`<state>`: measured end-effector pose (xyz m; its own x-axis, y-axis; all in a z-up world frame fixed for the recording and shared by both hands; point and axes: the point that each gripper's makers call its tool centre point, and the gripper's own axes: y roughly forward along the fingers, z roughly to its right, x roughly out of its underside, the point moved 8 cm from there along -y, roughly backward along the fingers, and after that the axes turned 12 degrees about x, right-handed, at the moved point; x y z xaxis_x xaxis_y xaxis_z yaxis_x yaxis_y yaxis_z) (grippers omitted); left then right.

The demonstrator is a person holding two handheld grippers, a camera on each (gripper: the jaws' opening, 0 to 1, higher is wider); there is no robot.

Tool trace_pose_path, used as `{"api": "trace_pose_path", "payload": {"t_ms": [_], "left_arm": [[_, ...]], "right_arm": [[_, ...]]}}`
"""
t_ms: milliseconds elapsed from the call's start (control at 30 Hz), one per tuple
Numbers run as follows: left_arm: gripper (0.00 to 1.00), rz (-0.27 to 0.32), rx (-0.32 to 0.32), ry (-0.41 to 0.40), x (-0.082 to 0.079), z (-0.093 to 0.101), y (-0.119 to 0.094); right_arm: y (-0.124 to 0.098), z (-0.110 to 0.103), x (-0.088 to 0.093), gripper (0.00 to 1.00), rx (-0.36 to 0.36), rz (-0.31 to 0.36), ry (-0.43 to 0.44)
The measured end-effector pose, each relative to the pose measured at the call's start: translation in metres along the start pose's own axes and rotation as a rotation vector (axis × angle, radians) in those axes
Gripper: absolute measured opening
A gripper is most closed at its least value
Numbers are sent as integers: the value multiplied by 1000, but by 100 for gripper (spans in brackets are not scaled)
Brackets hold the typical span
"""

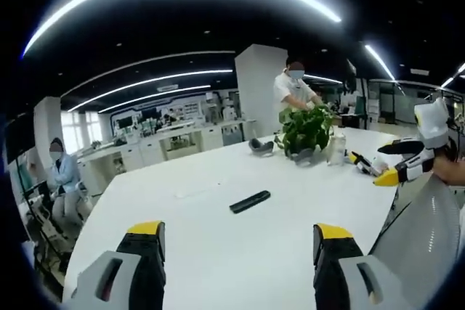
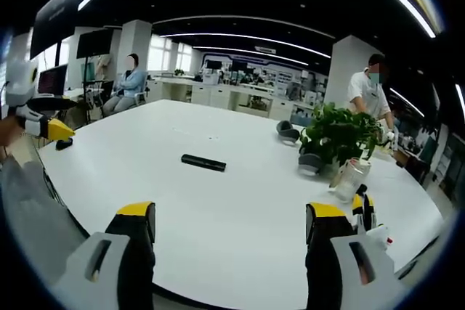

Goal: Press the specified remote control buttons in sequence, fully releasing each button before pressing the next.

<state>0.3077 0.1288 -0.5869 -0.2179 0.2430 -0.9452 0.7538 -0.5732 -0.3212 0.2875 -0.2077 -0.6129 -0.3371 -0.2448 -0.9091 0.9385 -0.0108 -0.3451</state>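
**Approach stage: remote control not yet reached**

Left gripper and right gripper are held with jaws spread wide, empty, above the white table. The black remote control lies flat mid-table, untouched. A descent toward its buttons is judged next. A potted plant stands beyond.

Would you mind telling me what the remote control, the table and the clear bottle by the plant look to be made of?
Remote control: probably matte black plastic; dark, slim, no glare.
Table: smooth white top, likely laminate or a coated board; it carries soft reflections of the ceiling lights.
Bottle: transparent, either glass or clear plastic; the table shows through it, but which of the two I cannot tell.
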Motion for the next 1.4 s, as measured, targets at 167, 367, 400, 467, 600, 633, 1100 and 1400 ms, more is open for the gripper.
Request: {"api": "trace_pose_path", "payload": {"t_ms": [167,367,400,467,600,633,1100,1400], "left_arm": [[87,-12,37,33,-11,-7,10],[85,-19,84,58,-26,-16,26],[85,-26,89,62,-27,-17,29],[85,-43,109,75,-28,-18,34],[85,-93,155,115,-32,-22,48],[84,-99,168,120,-34,-23,53],[81,-182,303,184,-54,-43,101],[80,-238,362,208,-58,-51,127]], "right_arm": [[0,-1,1,88,-5,-5,-6],[0,-1,1,88,-7,-7,-6],[0,-1,1,88,-8,-7,-5],[0,-1,1,88,-8,-4,-3],[1,-1,1,88,-6,-10,0],[1,-1,1,88,-5,-10,0],[2,1,4,88,11,-37,-7],[3,0,5,87,11,-54,-12]]}}
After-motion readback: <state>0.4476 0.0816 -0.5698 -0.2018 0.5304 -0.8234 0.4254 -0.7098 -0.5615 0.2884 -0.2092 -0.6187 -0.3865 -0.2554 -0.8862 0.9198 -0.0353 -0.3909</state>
